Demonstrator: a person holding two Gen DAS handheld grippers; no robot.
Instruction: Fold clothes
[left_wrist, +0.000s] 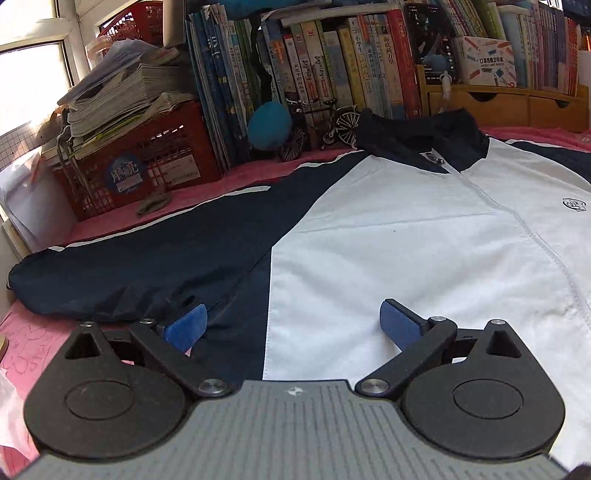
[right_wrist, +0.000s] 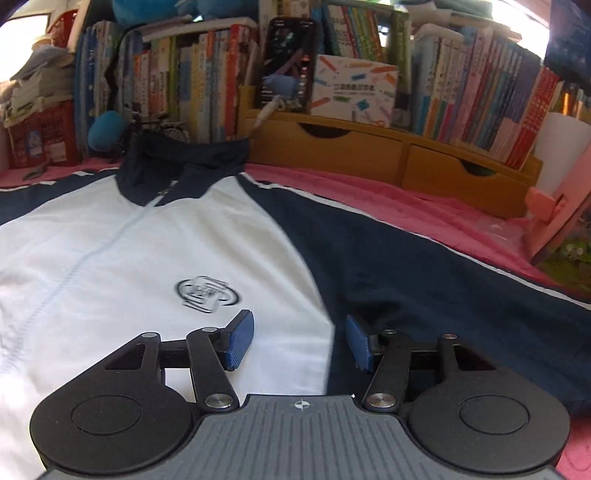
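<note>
Left wrist view, left to right. A red crate (left_wrist: 136, 173) stacked with papers is seen at upper left; a row of books (left_wrist: 332, 70) runs along the top. The jacket (left_wrist: 406, 236), white-fronted with navy sleeves and collar, is spread flat on the pink cover (left_wrist: 22, 343), filling the middle and right of the frame. One navy sleeve (left_wrist: 140, 266) is laid out toward the left edge, not folded in. The left gripper (left_wrist: 291, 321) is held low over the seam where navy meets white, fingers wide apart, nothing gripped.

Right wrist view, left to right. The white front with its printed emblem (right_wrist: 207, 291) is seen at centre left, collar at upper centre. The right gripper (right_wrist: 299, 339) is held over the opposite navy-white seam, fingers apart and empty. The other sleeve (right_wrist: 461, 280) stretches to the right edge; wooden drawers (right_wrist: 369, 151) lie beyond.

Progress is judged as nil: the garment is only laid out, no fold is visible. Both sleeves and the body remain to be folded.
</note>
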